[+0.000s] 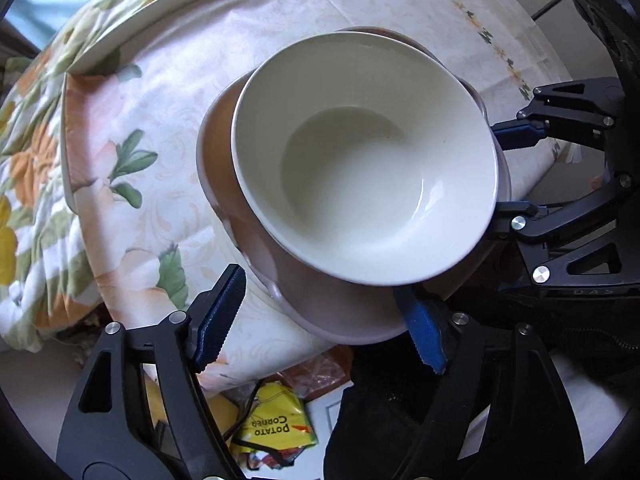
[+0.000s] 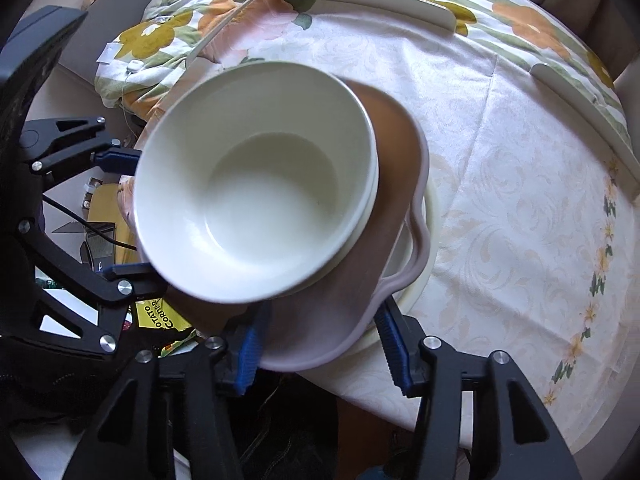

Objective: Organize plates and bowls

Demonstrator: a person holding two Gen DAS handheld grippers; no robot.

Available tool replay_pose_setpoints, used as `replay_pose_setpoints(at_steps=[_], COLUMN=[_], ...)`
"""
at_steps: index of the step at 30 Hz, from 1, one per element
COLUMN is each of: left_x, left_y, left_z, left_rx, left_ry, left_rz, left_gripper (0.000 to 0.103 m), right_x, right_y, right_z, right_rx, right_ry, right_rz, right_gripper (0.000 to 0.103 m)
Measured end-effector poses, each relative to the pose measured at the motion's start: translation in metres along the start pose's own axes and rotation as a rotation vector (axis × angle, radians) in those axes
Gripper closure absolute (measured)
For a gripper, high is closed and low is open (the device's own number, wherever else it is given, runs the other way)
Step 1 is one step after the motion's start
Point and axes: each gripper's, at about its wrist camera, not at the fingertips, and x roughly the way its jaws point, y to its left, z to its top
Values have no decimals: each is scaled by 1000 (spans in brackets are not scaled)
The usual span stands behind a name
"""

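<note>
Glossy white ceramic bowl sits stacked in a 2nd white bowl, on a brown wavy-rimmed plate, itself on a cream plate, near the edge of the table w/ pale floral tablecloth. Left gripper spread wide, fingers either side of brown plate's near rim. Right gripper also spread, straddling the same plate's rim from the other side. Neither pinches anything. Yellow snack packet lies below the table edge.

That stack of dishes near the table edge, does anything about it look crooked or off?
Yes. The white bowl sits off-centre on the brown plate, toward the table edge, and the stack overhangs that edge. Nothing looks spilled or broken.
</note>
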Motion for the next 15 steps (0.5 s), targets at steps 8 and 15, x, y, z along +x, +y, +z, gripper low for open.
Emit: replay_pose_setpoints(at_steps=[8, 15], left_x=[-12, -54], left_y=[-3, -8], left_z=[-5, -32], left_rx=[-16, -120], left_ry=[-32, -144], left_rz=[-21, 16], left_gripper=[29, 29], right_x=[-15, -58], right_y=[-5, -2], right_z=[-12, -39], right_rx=[50, 99], right_ry=[-31, -152], right_rz=[-11, -42], right_gripper=[54, 54])
